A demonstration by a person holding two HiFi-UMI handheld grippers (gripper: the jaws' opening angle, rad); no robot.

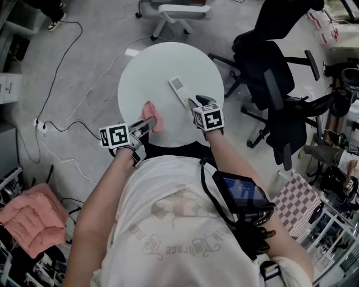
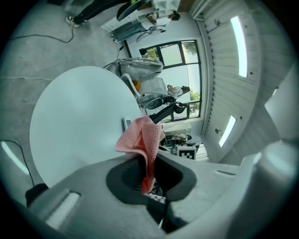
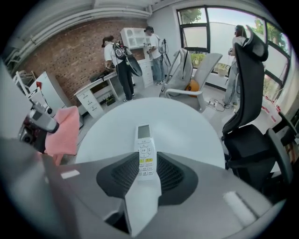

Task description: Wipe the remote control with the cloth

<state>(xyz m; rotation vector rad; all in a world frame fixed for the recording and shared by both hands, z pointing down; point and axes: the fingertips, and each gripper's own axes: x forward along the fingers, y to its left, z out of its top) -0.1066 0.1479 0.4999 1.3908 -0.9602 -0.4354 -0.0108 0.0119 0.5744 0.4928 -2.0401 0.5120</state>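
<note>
A white remote control (image 1: 179,91) lies on the round white table (image 1: 162,61), its screen end pointing away from me. My right gripper (image 1: 196,102) is shut on its near end; in the right gripper view the dark pads press both sides of the remote control (image 3: 145,151) at the button area, with the right gripper (image 3: 145,172) angled steeply down. My left gripper (image 1: 145,124) is shut on a pink cloth (image 1: 151,116) just left of the remote. In the left gripper view the pink cloth (image 2: 142,140) sticks up bunched from between the jaws of the left gripper (image 2: 147,175), partly hiding the remote (image 2: 127,123).
A black office chair (image 1: 269,78) stands close to the table's right side, and a white chair base (image 1: 174,14) is beyond it. Cables (image 1: 56,123) run over the floor at left. Another pink cloth (image 1: 31,216) lies at lower left. People (image 3: 119,60) stand by far desks.
</note>
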